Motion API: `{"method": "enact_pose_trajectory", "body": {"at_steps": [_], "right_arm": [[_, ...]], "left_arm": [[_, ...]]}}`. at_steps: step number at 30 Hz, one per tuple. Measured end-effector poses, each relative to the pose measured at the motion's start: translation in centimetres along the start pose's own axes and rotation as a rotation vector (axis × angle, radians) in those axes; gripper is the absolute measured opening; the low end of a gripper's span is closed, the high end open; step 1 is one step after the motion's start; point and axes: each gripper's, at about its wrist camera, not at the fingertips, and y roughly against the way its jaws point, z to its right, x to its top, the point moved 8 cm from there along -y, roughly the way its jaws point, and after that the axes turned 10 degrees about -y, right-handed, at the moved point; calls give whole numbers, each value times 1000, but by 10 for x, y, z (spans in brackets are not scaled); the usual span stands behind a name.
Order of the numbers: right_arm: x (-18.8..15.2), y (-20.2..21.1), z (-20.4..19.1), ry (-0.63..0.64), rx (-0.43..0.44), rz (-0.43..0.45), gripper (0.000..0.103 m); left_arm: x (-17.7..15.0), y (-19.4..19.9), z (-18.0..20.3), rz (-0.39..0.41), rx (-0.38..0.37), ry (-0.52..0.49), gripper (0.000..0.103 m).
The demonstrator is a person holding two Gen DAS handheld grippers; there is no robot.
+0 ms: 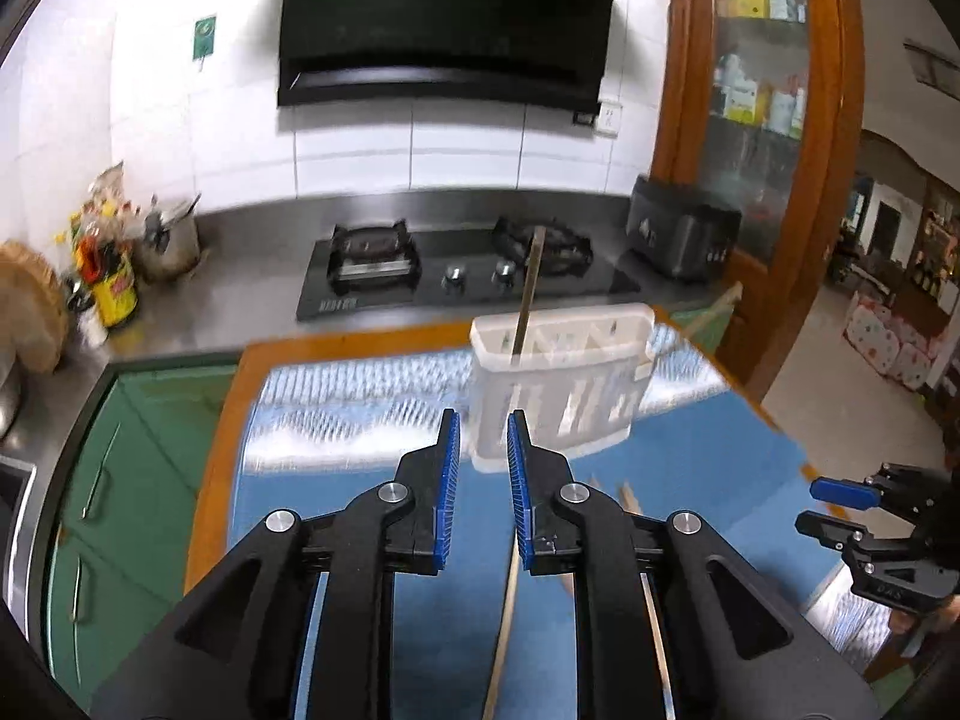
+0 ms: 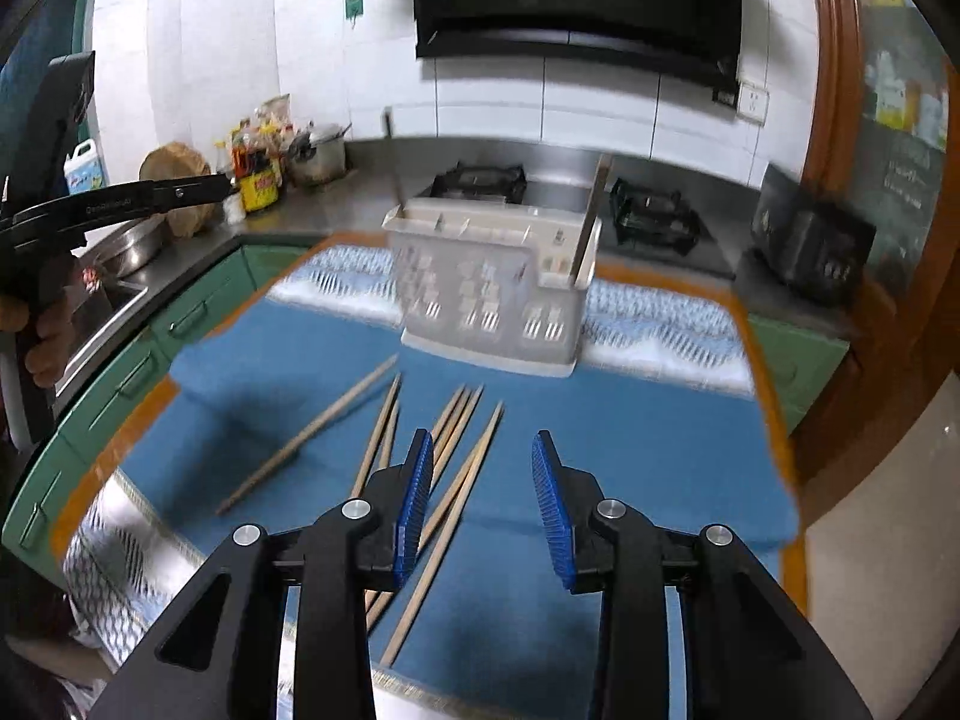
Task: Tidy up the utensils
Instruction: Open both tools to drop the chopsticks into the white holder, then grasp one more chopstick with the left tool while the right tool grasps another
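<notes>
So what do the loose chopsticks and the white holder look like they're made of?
Chopsticks: probably wood or bamboo, a matte pale tan with no shine. Holder: likely moulded plastic, off-white and smooth, its walls cut with neat rows of slots. Blur hides finer grain.

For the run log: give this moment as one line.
left gripper open, empty | right gripper open above chopsticks | holder upright
</notes>
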Motion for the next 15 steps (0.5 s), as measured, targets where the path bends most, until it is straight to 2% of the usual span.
{"method": "enact_pose_trajectory", "body": {"at_steps": [7,15], "right_arm": [[-76,-22,-14,-50,-6,-79,26],[-124,-46,-14,-125,-35,-143,21]], "left_arm": [[-80,9,0,-60,-5,30,16],[-141,3,9,-135,-29,46,16]]}}
